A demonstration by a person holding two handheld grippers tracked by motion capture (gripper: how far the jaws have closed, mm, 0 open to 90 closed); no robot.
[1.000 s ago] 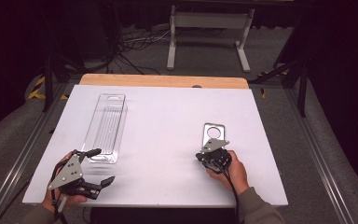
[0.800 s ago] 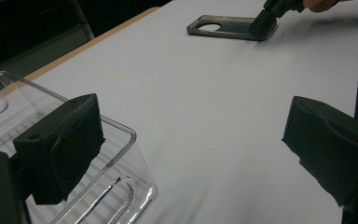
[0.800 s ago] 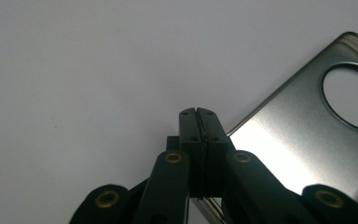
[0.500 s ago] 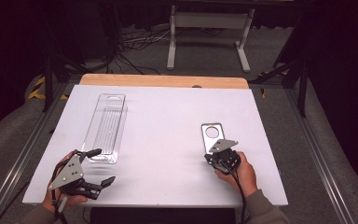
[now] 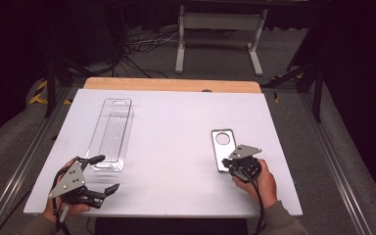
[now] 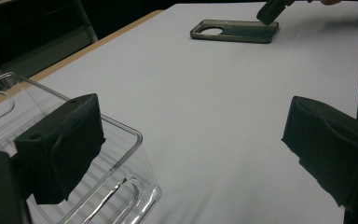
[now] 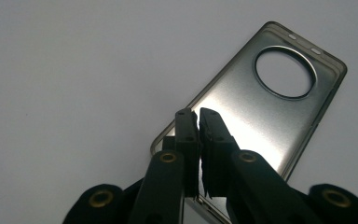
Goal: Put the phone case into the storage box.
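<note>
white table [image 5: 176, 127] | wood strip [image 5: 171, 84] far edge | metal stand [image 5: 219, 34] behind, w/ cables [image 5: 142, 41]

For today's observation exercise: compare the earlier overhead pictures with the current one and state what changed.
The right tool drew back toward the person along the phone case, jaws shut over its near end. The left tool, open, the case and the clear tray stayed put.

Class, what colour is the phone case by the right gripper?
The phone case is translucent smoky grey, best seen in the right gripper view.
</note>
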